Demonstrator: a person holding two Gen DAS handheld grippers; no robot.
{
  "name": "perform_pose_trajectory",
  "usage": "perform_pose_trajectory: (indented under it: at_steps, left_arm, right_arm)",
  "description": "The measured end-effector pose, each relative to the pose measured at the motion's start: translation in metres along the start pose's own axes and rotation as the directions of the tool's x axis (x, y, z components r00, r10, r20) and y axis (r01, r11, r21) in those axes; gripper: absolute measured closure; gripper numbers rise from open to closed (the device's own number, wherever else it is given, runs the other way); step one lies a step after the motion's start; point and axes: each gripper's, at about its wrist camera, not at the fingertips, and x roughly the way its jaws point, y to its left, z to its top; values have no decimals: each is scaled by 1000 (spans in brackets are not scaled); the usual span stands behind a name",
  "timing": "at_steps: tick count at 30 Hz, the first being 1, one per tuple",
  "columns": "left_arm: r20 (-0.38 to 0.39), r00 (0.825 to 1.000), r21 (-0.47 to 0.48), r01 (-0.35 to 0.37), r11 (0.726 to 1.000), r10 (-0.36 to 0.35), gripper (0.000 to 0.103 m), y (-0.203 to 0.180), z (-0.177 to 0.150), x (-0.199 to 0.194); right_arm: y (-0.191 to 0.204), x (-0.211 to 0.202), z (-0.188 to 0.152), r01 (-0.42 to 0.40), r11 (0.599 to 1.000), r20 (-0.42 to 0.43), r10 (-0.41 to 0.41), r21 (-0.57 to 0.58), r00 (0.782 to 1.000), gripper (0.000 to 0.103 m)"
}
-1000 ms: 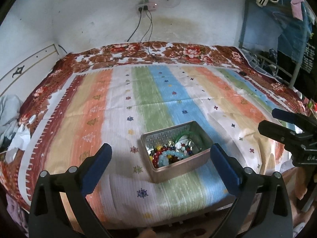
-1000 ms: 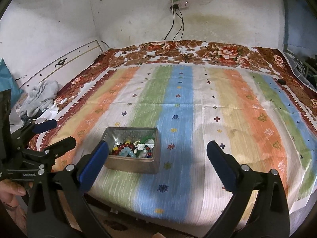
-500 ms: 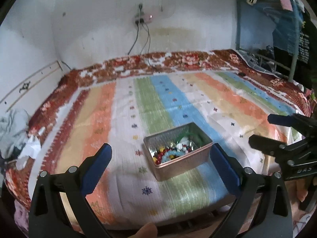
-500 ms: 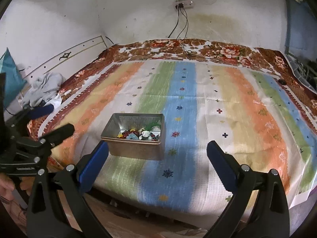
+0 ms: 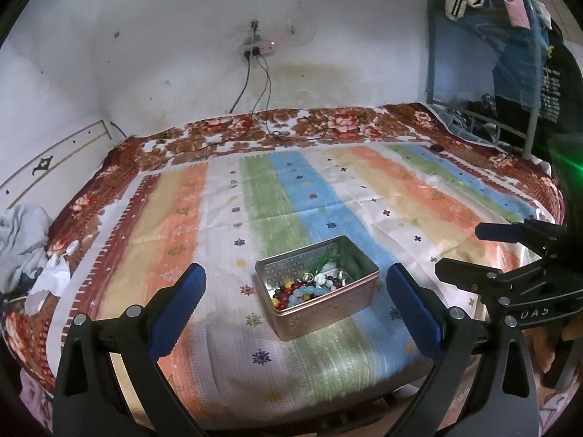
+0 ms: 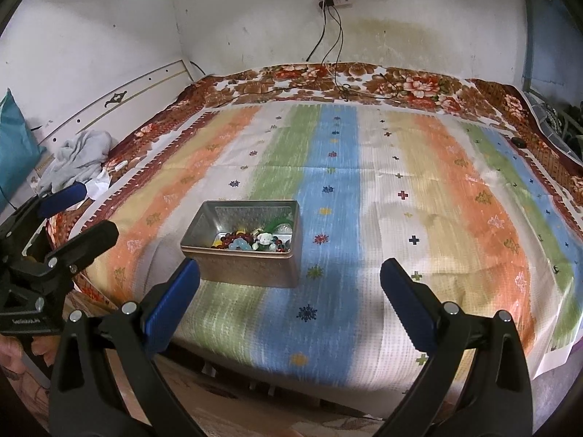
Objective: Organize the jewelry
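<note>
Metal tin [image 5: 316, 286] resting open near front edge of striped bedspread [image 5: 328, 189], holding tangled bead jewelry [image 5: 306, 289] in one corner. Left gripper [image 5: 293, 306] and right gripper [image 6: 289, 300] both spread wide, empty, short of tin. Beads judged light, loose, slippery, prone to snagging: pinch a single strand at an exposed loop. Tin rigid, likely to slide on soft cloth: steady by a wall

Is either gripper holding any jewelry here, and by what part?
Nothing is held. Left gripper and right gripper are both open; the jewelry lies in the tin.
</note>
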Motion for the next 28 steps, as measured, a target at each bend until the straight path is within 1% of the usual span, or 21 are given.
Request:
perform_pose_trajectory:
  at_steps: [6,11,19,28]
  left_arm:
    - [4,1000,1,-19,1000,19,6,0,-2,1]
    - [4,1000,3,-12,1000,12,6,0,-2,1]
    - [3,1000,-4,-5,1000,5,6,1,0,2]
    - [0,1000,-5,4,1000,-4,6,0,0,3]
  right_arm:
    - [0,0,0,1,1000,0,-1,-1,1000,5]
    - [-1,1,0,3,1000,3,-3,-3,1000,5]
    - [-1,-4,1,9,1000,32,-9,-10,999,5]
    - [-1,-4,2,10,1000,30,-9,-12,1000,5]
